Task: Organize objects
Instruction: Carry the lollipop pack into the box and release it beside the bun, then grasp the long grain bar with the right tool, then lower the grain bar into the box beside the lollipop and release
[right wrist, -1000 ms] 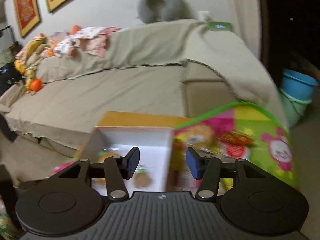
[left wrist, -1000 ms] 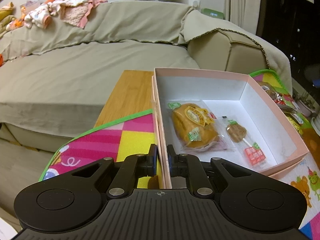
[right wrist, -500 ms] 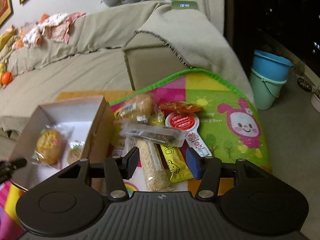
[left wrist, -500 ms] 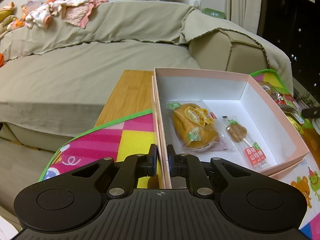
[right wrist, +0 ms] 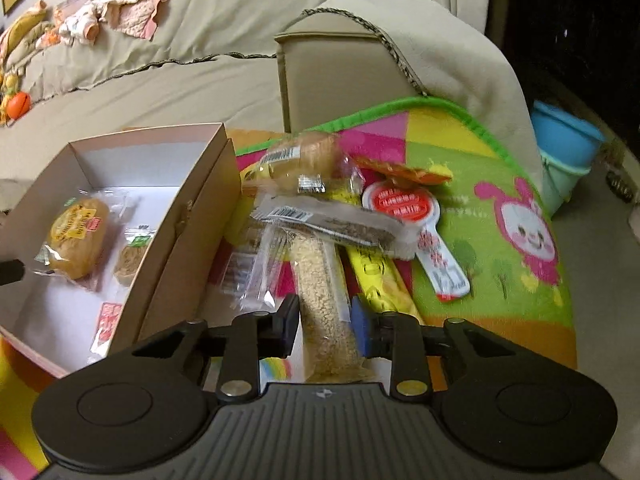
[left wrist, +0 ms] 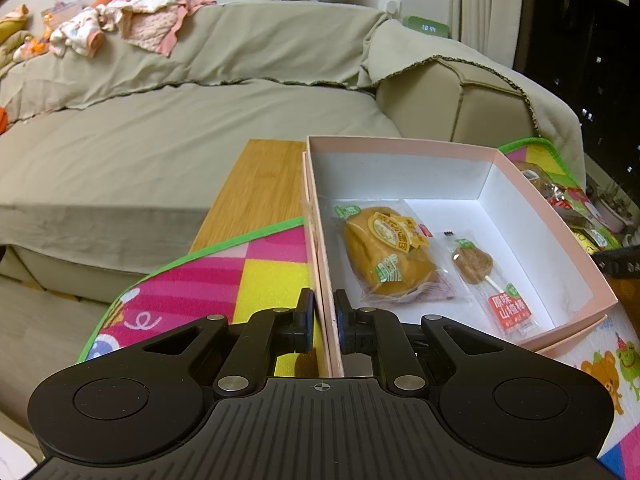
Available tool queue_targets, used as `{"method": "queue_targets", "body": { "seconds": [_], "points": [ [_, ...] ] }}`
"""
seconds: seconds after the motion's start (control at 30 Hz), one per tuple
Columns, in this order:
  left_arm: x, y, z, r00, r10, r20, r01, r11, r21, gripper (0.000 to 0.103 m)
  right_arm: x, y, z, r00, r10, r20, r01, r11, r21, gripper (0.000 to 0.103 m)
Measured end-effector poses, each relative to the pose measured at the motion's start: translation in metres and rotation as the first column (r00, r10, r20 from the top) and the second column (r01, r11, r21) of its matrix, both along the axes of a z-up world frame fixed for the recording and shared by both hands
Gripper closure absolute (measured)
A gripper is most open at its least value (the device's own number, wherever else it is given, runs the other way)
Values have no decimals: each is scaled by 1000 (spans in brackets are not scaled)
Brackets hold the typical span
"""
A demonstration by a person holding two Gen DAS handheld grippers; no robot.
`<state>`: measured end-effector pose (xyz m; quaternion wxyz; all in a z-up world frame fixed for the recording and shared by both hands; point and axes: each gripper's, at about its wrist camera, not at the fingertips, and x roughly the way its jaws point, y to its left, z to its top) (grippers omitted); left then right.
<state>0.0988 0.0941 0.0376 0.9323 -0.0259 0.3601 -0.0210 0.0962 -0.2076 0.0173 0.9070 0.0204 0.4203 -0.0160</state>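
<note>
Pink cardboard box, white inside, sits on the colourful play mat over the wooden table. Left tool is clamped on the box's near-left wall, one pad outside and one inside, wall pinched between them. In the box: a wrapped golden bun with a yellow label, lying near the clamped wall, and beside it, toward the far wall, a brown disc lollipop in clear wrap with a red label at the stick end. Right tool is spread wide, its pads either side of a long clear packet of pale grain sticks; neither pad seems to touch it, though the frame is blurry. That packet lies lengthwise on the mat just right of the box, pointing away from the tool. Across its far end rests a dark seeded bar in clear wrap; a yellow packet runs alongside on the right. Further back: another wrapped bun, a red-and-white paddle-shaped pack. Beige sofa beyond the table.
</note>
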Motion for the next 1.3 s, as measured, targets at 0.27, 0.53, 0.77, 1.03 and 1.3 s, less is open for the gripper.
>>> {"method": "queue_targets", "body": {
  "seconds": [0.27, 0.53, 0.77, 1.03, 1.3],
  "points": [
    [-1, 0, 0, 1000, -4, 0, 4, 1000, -3, 90, -39, 4, 5, 999, 4, -46, -2, 1000, 29, 75],
    [-1, 0, 1, 1000, -8, -1, 8, 1000, -2, 90, -62, 25, 9, 994, 88, -67, -87, 996, 22, 68],
    [-2, 2, 1, 1000, -13, -1, 13, 1000, -3, 90, -34, 23, -8, 998, 23, -52, -23, 1000, 5, 67],
    [-2, 1, 2, 1000, -9, 7, 9, 1000, -7, 90, -73, 24, 23, 998, 41, -40, -39, 999, 28, 75],
    [-2, 0, 2, 1000, -9, 8, 9, 1000, -13, 90, -119, 46, 111, 984, 129, 121, -132, 991, 17, 75]
  ]
}}
